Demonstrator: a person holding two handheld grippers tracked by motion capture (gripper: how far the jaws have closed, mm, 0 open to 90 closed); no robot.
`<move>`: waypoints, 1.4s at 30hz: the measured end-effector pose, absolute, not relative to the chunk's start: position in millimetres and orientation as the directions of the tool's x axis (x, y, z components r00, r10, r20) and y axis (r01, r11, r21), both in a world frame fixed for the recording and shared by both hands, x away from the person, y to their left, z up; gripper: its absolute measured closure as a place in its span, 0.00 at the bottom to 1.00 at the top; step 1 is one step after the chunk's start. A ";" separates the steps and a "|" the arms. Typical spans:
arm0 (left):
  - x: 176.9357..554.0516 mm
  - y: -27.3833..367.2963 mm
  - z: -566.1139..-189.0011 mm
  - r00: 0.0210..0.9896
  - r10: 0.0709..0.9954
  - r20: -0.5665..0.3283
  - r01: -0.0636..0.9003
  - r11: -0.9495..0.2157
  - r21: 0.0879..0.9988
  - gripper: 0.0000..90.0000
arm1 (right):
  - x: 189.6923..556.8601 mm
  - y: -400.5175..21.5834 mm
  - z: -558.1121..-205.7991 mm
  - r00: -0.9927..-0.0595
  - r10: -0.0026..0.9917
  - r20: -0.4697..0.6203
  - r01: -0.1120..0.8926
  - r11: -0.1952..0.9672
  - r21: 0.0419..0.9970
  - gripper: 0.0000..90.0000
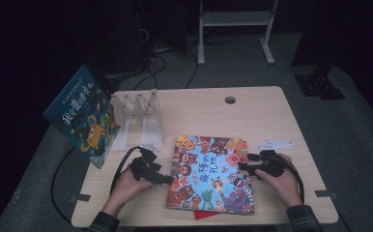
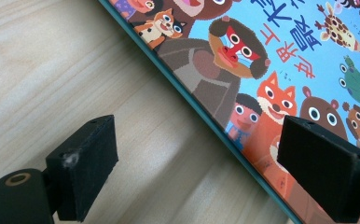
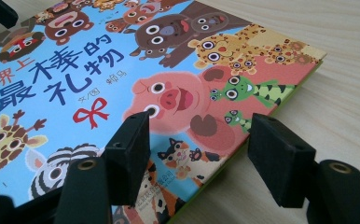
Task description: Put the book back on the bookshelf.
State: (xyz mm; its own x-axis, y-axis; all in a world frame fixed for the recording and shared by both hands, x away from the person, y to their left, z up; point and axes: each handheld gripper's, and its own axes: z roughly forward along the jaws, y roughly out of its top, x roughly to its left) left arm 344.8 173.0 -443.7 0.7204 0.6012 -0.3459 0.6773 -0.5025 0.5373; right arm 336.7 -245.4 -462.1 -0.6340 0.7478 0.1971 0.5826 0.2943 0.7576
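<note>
A picture book [image 1: 211, 174] with cartoon animals and a blue middle lies flat on the wooden table [image 1: 262, 116]. My left gripper [image 1: 172, 181] is at the book's left edge. In the left gripper view, this gripper [image 2: 201, 172] is open, one jaw over the bare table and the other over the book's cover [image 2: 262, 60]. My right gripper [image 1: 245, 166] is at the book's right edge. In the right gripper view, it [image 3: 204, 156] is open too and straddles the edge of the book [image 3: 99, 70]. Neither gripper's pads press on the book.
A second blue picture book [image 1: 80, 113] leans upright at the table's left edge beside a clear slotted rack [image 1: 138, 113]. A cable hole [image 1: 230, 100] sits at the table's far middle. Something red [image 1: 206, 215] pokes out under the flat book's near edge.
</note>
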 end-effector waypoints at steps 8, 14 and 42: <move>346.5 166.2 -445.8 0.732 0.589 -0.343 0.666 -0.512 0.543 0.12 | 335.8 -244.8 -461.8 -0.634 0.749 0.191 0.580 0.298 0.758 0.42; 346.4 155.2 -446.9 0.746 0.573 -0.338 0.653 -0.531 0.540 0.12 | 335.1 -244.4 -461.6 -0.632 0.751 0.193 0.583 0.296 0.756 0.42; 346.3 162.8 -449.2 0.734 0.591 -0.333 0.668 -0.542 0.511 0.10 | 323.5 -220.0 -460.6 -0.696 0.694 0.184 0.547 0.347 0.762 0.44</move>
State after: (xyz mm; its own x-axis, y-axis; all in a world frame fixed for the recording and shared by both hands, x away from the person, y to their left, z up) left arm 346.3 162.8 -449.2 0.7344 0.5913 -0.3331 0.6677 -0.5415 0.5108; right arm 323.5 -220.0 -460.6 -0.6964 0.6936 0.1841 0.5471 0.3471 0.7617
